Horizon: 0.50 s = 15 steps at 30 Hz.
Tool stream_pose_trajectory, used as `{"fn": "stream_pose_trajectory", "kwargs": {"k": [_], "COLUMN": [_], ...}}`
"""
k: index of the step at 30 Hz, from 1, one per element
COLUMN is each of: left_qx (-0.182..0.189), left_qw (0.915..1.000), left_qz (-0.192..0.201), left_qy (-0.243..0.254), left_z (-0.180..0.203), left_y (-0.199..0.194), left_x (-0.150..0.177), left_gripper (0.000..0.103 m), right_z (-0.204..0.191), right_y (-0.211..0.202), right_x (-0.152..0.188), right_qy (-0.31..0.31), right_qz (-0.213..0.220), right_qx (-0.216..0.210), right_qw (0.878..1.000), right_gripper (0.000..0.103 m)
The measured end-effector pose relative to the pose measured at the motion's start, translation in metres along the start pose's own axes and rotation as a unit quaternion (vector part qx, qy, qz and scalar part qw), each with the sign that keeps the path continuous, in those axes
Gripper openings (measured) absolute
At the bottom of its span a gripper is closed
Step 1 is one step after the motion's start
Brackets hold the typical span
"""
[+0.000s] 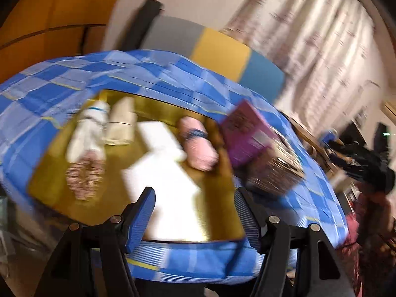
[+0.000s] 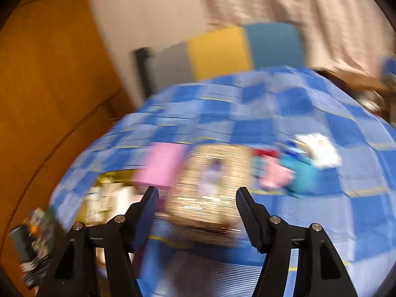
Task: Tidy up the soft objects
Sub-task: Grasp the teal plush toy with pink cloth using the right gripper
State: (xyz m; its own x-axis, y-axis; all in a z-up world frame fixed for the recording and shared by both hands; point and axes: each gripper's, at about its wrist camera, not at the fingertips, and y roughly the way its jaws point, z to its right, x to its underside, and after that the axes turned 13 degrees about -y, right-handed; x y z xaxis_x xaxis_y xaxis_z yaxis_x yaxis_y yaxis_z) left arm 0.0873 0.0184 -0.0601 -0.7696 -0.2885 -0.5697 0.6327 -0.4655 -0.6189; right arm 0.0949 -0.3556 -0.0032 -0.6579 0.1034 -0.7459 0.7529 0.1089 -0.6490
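In the left wrist view a yellow tray [image 1: 47,183] lies on a blue checked cloth [image 1: 173,79]. It holds a white rolled cloth [image 1: 89,133], a cream roll [image 1: 121,123], a white folded cloth [image 1: 163,173], a pink roll with a blue band [image 1: 198,146] and a patterned pink piece [image 1: 84,180]. My left gripper [image 1: 195,212] is open and empty above the tray's near edge. In the blurred right wrist view my right gripper [image 2: 198,212] is open and empty above the cloth [image 2: 272,104], near a woven basket [image 2: 210,178]. A heap of pink, teal and white soft items [image 2: 297,163] lies to its right.
A purple box [image 1: 247,133] stands by the woven basket [image 1: 274,173] right of the tray; the box shows pink in the right wrist view [image 2: 163,165]. A colour-block headboard [image 1: 217,52] and curtains [image 1: 309,32] stand behind. A wooden wall [image 2: 49,86] is at the left.
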Motion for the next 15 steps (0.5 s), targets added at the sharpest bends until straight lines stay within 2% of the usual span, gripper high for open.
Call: {"fn": "stream_pose_trajectory", "kwargs": {"k": [4,6,12,15], "left_qx": [0.028,0.033,0.038,0.038], "left_qw": [0.9986,0.9971,0.9927,0.9908], "left_qz": [-0.029,-0.042,-0.069,-0.076], "left_qy": [0.036,0.055,0.091,0.106], "left_z": [0.036,0.054,0.095,0.108], "left_y": [0.012,0.020,0.036,0.040], "left_x": [0.013,0.018,0.029,0.032], "left_gripper": [0.067,0.068,0.067,0.067], "right_z": [0.067,0.090,0.119,0.125], "right_y": [0.028,0.042,0.082,0.110], "right_x": [0.024,0.029,0.003,-0.010], "right_qy": [0.035,0.038,0.057,0.050], "right_qz": [-0.056,-0.074,-0.071,-0.082], "right_qx": [0.050,0.054,0.037,0.044], "right_qw": [0.997,0.995,0.995,0.994], "right_gripper": [0.066,0.066,0.070,0.073]}}
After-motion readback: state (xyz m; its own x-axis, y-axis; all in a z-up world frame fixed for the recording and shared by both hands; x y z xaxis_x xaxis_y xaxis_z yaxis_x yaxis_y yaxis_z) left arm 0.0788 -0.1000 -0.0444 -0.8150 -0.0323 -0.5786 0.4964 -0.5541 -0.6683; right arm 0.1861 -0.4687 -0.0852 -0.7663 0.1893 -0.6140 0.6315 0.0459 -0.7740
